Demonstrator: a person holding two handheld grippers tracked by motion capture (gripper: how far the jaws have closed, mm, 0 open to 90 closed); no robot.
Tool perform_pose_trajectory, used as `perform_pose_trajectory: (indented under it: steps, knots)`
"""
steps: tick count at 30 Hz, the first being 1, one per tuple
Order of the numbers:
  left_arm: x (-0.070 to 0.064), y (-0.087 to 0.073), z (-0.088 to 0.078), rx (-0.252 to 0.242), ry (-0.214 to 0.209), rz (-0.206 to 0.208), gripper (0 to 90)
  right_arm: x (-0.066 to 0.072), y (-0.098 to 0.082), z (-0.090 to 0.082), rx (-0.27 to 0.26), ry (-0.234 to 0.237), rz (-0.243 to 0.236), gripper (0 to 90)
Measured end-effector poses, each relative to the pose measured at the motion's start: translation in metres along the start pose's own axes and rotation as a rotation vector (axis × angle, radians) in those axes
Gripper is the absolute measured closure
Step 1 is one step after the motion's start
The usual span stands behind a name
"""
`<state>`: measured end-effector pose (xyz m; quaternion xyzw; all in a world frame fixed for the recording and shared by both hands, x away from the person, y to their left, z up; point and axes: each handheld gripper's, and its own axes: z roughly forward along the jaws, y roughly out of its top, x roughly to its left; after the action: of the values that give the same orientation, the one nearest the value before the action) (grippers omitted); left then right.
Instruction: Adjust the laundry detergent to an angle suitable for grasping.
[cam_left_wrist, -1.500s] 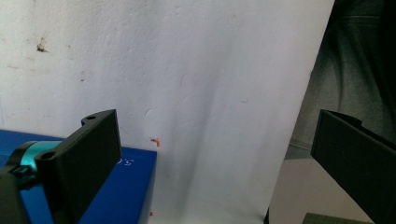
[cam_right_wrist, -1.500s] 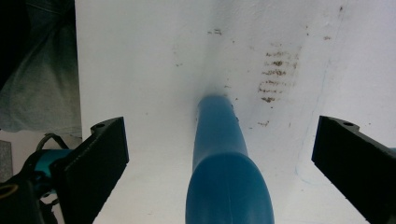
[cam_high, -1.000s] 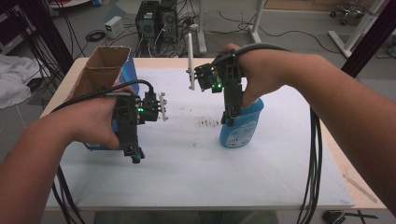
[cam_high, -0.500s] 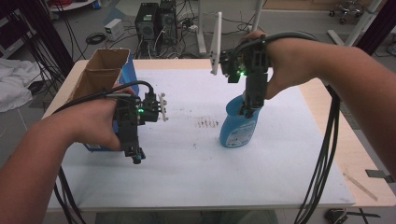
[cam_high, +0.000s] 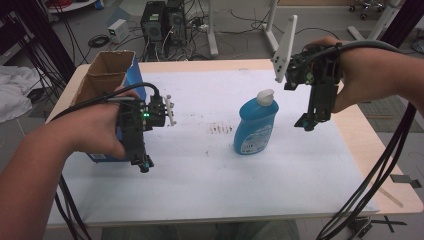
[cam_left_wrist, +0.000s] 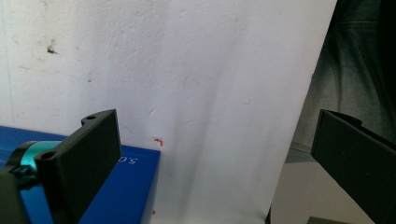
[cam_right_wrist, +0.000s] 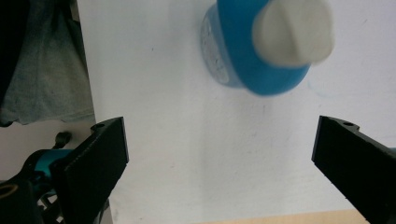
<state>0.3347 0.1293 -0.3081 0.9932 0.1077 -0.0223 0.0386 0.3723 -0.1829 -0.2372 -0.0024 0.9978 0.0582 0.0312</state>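
My desk (cam_high: 320, 210) runs across the middle of the high view, covered by a white sheet (cam_high: 200, 185), which I take to be there to keep a clean, plain work surface under the things. At the upper left of that view stands my open cardboard box (cam_high: 102, 80) with a blue side; it sits at the left edge of the sheet, and its open top suggests it is meant to receive things. Its blue wall also shows at the lower left of the left claw view. Near the middle of the high view the blue bottle (cam_high: 256, 127) stands upright on the sheet, white cap (cam_high: 265, 95) up, free of both claws, with a small reddish stain (cam_high: 220, 129) on the sheet just to its left.

My right claw (cam_high: 306, 122) hangs in the air at the right of the frame, near the bottle but apart from it, jaws pointing down. In the right claw view its jaws stand wide apart with nothing between them, and the bottle's cap sits at the top of that frame, beyond the jaws.

My left claw (cam_high: 142, 164) hovers at the left, just in front of the box, jaws also spread wide and empty over bare sheet; I judge it is simply waiting
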Motion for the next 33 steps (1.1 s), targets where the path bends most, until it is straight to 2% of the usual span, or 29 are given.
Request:
perform_pose_trajectory:
  steps: [1, 3, 4, 5, 6, 7, 8, 9, 10, 12, 15, 16, 24, 27, 33]
  knots:
    - [0.000, 0.000, -0.001, -0.004, 0.004, 0.012, 1.7, 0.001, -0.005, 0.002, -0.001, 0.003, 0.008, 2.8]
    - [-0.002, 0.001, -0.004, -0.041, 0.002, 0.007, 1.7, 0.002, -0.016, 0.005, -0.015, 0.006, 0.032, 2.8]
    - [-0.002, 0.001, -0.004, -0.041, 0.002, 0.007, 1.7, 0.002, -0.016, 0.005, -0.015, 0.006, 0.032, 2.8]
    - [-0.001, 0.002, -0.007, -0.064, -0.021, -0.021, 1.7, 0.003, -0.022, 0.005, -0.016, -0.002, 0.045, 2.8]
    - [-0.001, 0.002, -0.007, -0.064, -0.021, -0.021, 1.7, 0.003, -0.022, 0.005, -0.016, -0.002, 0.045, 2.8]
    - [0.000, 0.002, -0.008, -0.086, -0.026, -0.050, 1.7, 0.005, -0.027, 0.006, -0.020, -0.004, 0.054, 2.8]
    - [0.000, 0.002, -0.008, -0.086, -0.026, -0.050, 1.7, 0.005, -0.027, 0.006, -0.020, -0.004, 0.054, 2.8]
    - [0.002, 0.002, -0.011, -0.101, -0.026, -0.077, 1.7, 0.007, -0.032, 0.006, -0.021, -0.010, 0.059, 2.8]
    - [0.002, 0.002, -0.011, -0.101, -0.026, -0.077, 1.7, 0.007, -0.032, 0.006, -0.021, -0.010, 0.059, 2.8]
    - [0.003, 0.002, -0.013, -0.133, -0.017, -0.104, 1.7, 0.009, -0.037, 0.006, -0.033, -0.011, 0.072, 2.8]
    - [0.007, 0.002, -0.020, -0.214, -0.047, -0.181, 1.7, 0.012, -0.044, 0.006, -0.037, -0.014, 0.091, 2.8]
    - [0.008, 0.003, -0.022, -0.230, -0.045, -0.190, 1.7, 0.013, -0.047, 0.006, -0.038, -0.017, 0.098, 2.8]
    - [0.007, 0.014, -0.024, -0.289, -0.033, -0.176, 1.7, 0.019, -0.055, 0.008, -0.035, -0.010, 0.104, 2.8]
    - [0.008, 0.021, -0.028, -0.348, -0.013, -0.176, 1.7, 0.020, -0.059, 0.005, -0.038, -0.011, 0.107, 2.8]
    - [0.009, 0.030, -0.031, -0.404, 0.002, -0.164, 1.7, 0.023, -0.062, 0.003, -0.043, -0.014, 0.110, 2.8]
